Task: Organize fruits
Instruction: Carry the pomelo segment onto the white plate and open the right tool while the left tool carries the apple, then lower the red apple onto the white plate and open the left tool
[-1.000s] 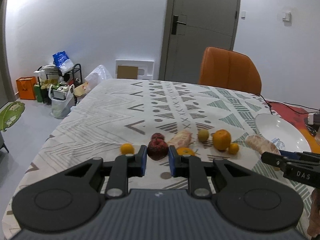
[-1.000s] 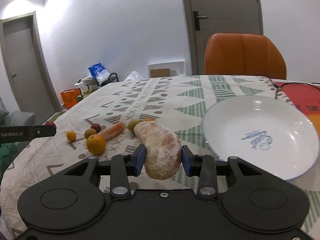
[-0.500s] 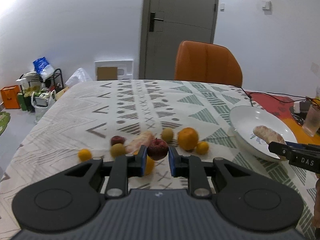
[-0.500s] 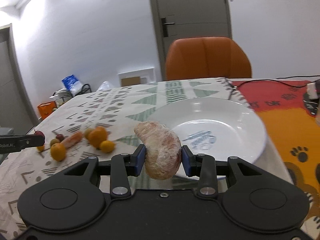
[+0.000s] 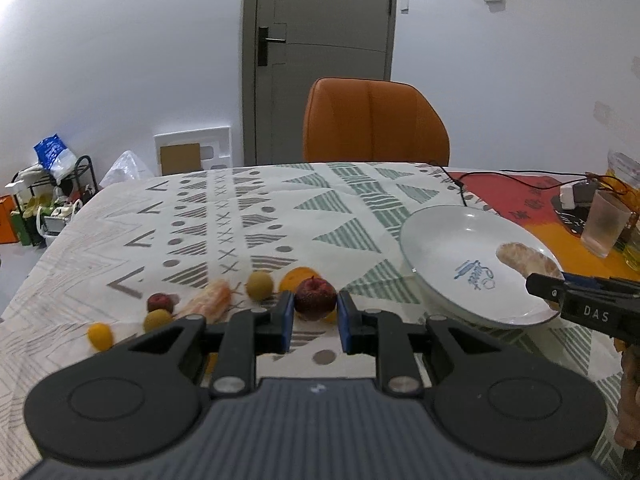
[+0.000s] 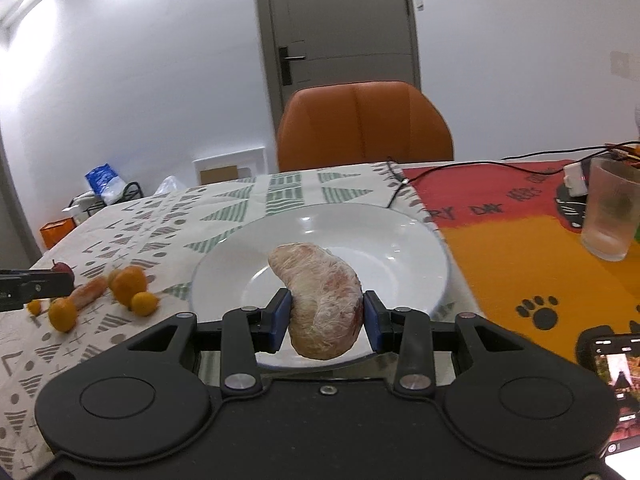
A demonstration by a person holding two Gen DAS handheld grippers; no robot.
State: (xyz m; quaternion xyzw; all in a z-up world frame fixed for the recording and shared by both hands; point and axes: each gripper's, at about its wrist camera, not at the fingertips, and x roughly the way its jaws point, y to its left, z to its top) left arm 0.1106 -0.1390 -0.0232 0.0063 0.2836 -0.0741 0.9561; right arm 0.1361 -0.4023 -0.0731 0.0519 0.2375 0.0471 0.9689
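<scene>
My left gripper (image 5: 316,322) is shut on a dark red apple (image 5: 315,298) and holds it above the table, left of the white plate (image 5: 436,236). My right gripper (image 6: 325,322) is shut on a peeled pomelo segment (image 6: 322,300) and holds it over the near part of the plate (image 6: 400,236). The right gripper (image 5: 544,286) and its segment (image 5: 524,260) also show in the left wrist view. Loose fruit lies left of the plate: an orange (image 6: 129,280), small oranges (image 6: 144,303), another pomelo segment (image 5: 210,305), green-brown fruits (image 5: 259,285) and a small dark fruit (image 5: 159,302).
An orange chair (image 5: 376,124) stands at the table's far side. A frosted glass (image 6: 610,216) and a charger with cables (image 6: 576,180) sit on the red-orange mat at the right. A phone (image 6: 612,364) lies at the near right.
Both grippers have swung right. The right gripper has carried the pomelo segment from beside the plate to over it. The left gripper has carried the apple toward the plate.
</scene>
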